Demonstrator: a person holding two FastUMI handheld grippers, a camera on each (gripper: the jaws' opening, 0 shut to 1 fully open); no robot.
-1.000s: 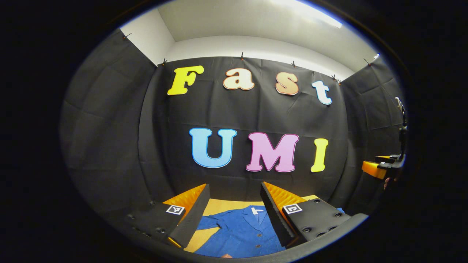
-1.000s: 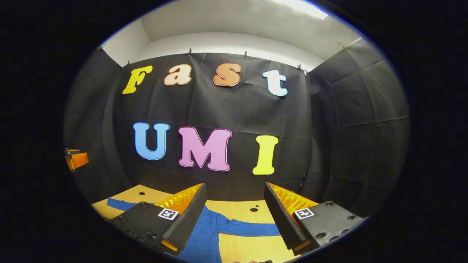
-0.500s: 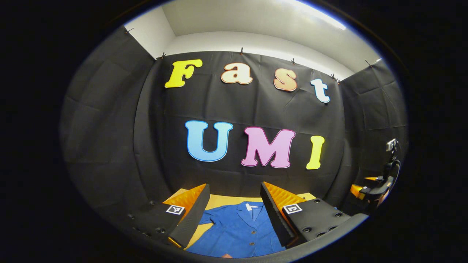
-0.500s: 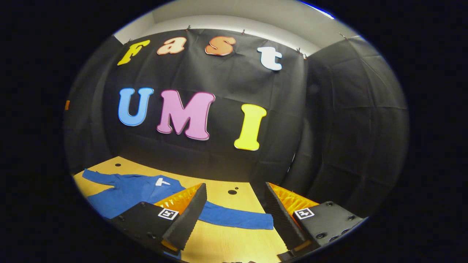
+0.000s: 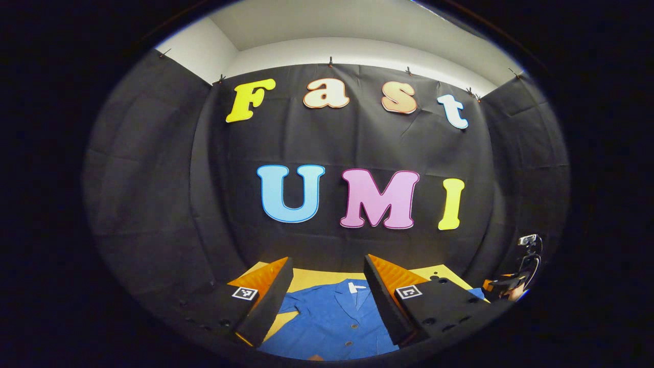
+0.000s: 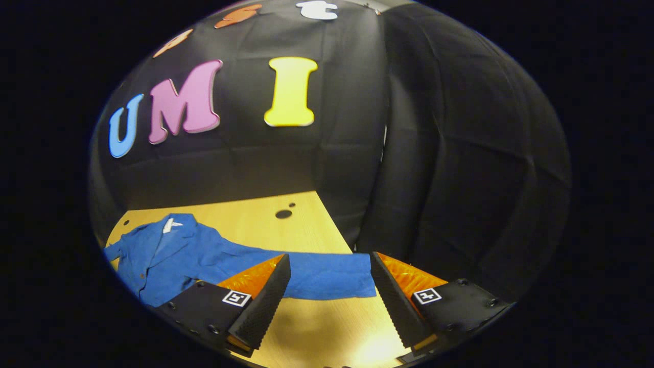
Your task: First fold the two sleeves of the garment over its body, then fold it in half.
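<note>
A blue woven-cloth jacket [image 6: 179, 255] with a notched collar and small round buttons lies flat on the pale wooden table [image 6: 306, 327], its front up. In the right gripper view one long sleeve [image 6: 322, 276] stretches straight out across the wood, its squared cuff near the table's edge by the black cloth wall [image 6: 460, 168]. The right gripper [image 6: 329, 301] hangs above that sleeve end, its two wedge-shaped fingers with ridged inner faces spread wide apart, nothing between them. In the left gripper view the left gripper [image 5: 327, 301] hovers over the jacket's collar and buttoned chest [image 5: 332, 319], its fingers likewise held wide apart and empty. Two dark round holes [image 6: 283, 213] mark the tabletop beyond the sleeve.
</note>
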